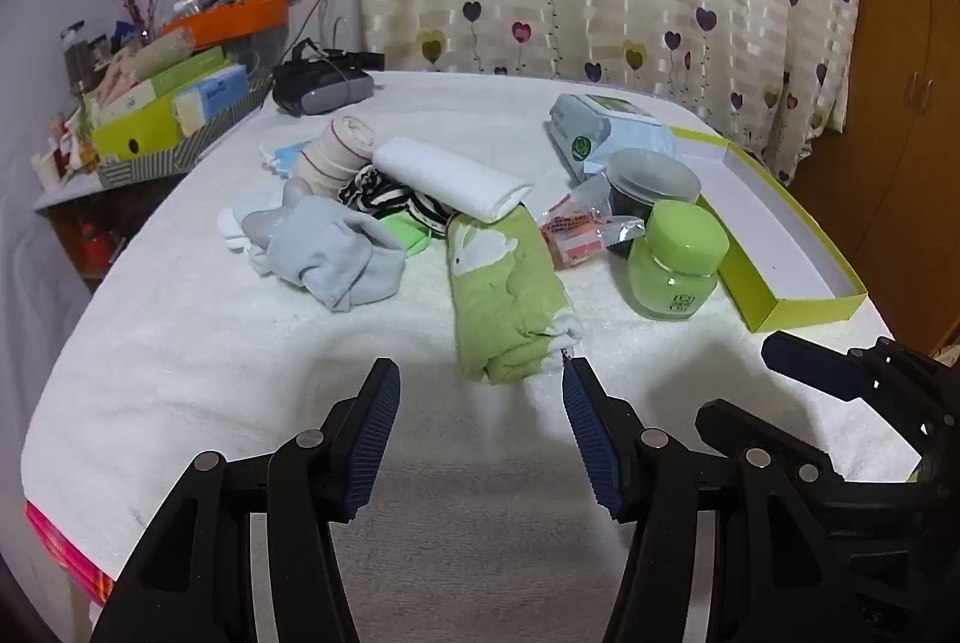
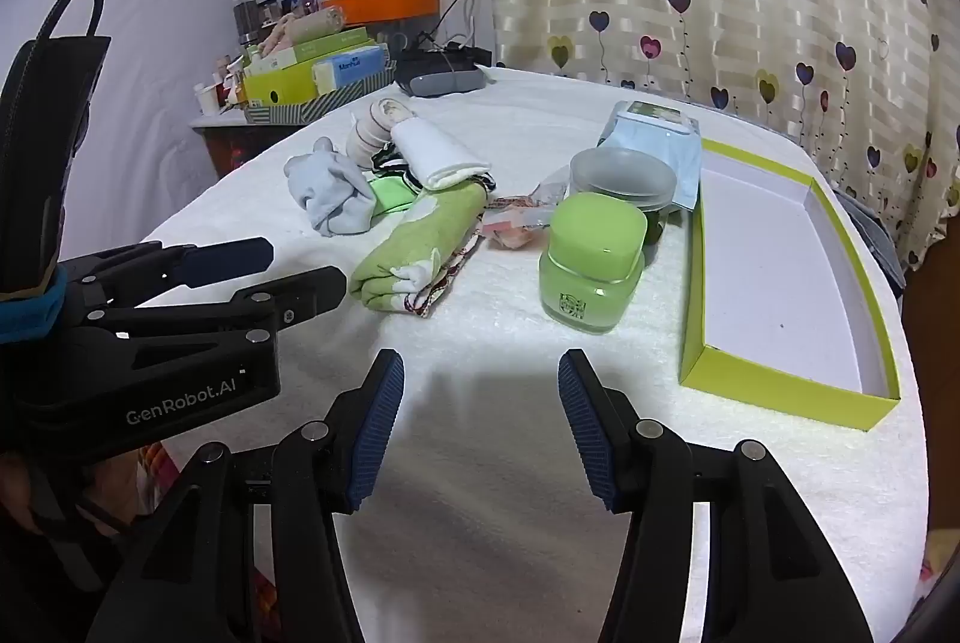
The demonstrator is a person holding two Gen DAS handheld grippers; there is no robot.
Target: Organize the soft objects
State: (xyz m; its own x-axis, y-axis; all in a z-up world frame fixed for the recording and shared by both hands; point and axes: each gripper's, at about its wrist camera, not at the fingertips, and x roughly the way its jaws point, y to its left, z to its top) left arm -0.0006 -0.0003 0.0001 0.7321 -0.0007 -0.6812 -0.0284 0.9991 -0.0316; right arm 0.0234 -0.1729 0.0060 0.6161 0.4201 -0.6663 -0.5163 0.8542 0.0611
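Observation:
A pile of soft things lies mid-table: a folded green towel [image 1: 504, 289] [image 2: 420, 247], a pale blue cloth [image 1: 336, 253] [image 2: 330, 193], a rolled white cloth [image 1: 450, 178] [image 2: 441, 156], a beige striped roll [image 1: 336, 150] [image 2: 375, 126] and a black-and-white striped piece [image 1: 384, 193]. An open green box with a white inside [image 1: 780, 235] [image 2: 774, 271] stands at the right. My left gripper [image 1: 480, 379] [image 2: 306, 265] is open and empty just short of the green towel. My right gripper [image 2: 480, 373] [image 1: 750, 379] is open and empty over bare table before the jar.
A green jar [image 1: 678, 265] [image 2: 591, 271], a dark lidded jar [image 1: 651, 181] [image 2: 624, 181], a wet-wipes pack [image 1: 606, 132] [image 2: 651, 132] and a snack wrapper [image 1: 576, 232] sit between the pile and the box. A dark headset [image 1: 324, 87] lies at the back. A cluttered shelf [image 1: 162, 114] stands left.

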